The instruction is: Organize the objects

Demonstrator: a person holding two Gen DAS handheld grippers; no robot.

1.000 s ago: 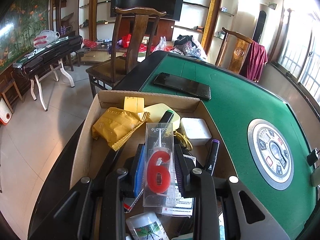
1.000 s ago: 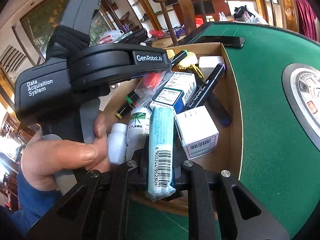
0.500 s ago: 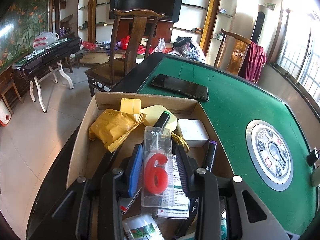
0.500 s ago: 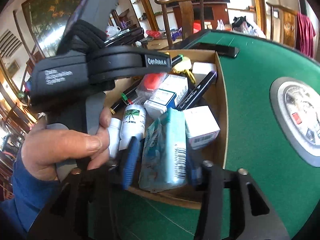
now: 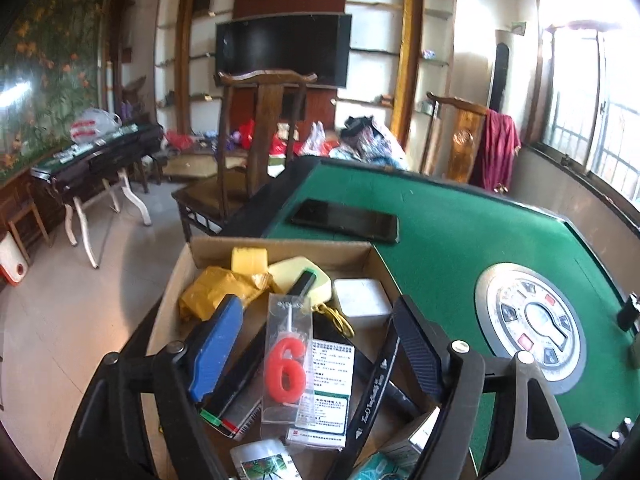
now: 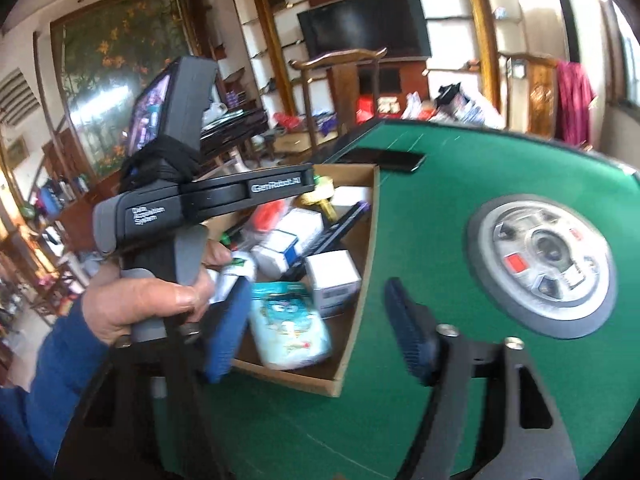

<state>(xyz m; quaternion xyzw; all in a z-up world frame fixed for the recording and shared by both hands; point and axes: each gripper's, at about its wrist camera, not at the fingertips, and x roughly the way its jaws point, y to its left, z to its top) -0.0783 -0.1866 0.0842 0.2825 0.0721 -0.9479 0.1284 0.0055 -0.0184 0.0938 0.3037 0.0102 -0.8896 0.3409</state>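
A cardboard box [image 5: 280,246] stands at the green table's near left edge, full of small items. The red "6" candle in its clear packet [image 5: 287,372] lies in the box on a leaflet, between the open jaws of my left gripper [image 5: 316,344], untouched by either pad. A light-blue tissue pack [image 6: 290,326] lies in the box's near corner, released. My right gripper [image 6: 316,328] is open and empty above the box's near edge [image 6: 336,380]. The left gripper's body and the hand holding it [image 6: 152,304] show in the right wrist view.
In the box lie a yellow bag [image 5: 216,292], a white square box [image 5: 362,302], a black marker [image 5: 372,392], bottles and cartons. A black phone [image 5: 346,220] lies beyond the box. The table's round centre panel [image 5: 532,326] is to the right. A wooden chair [image 5: 256,140] stands behind.
Both grippers have opened. The left one let go of the "6" candle packet, which now lies in the box. The right one dropped the tissue pack into the box and pulled back.
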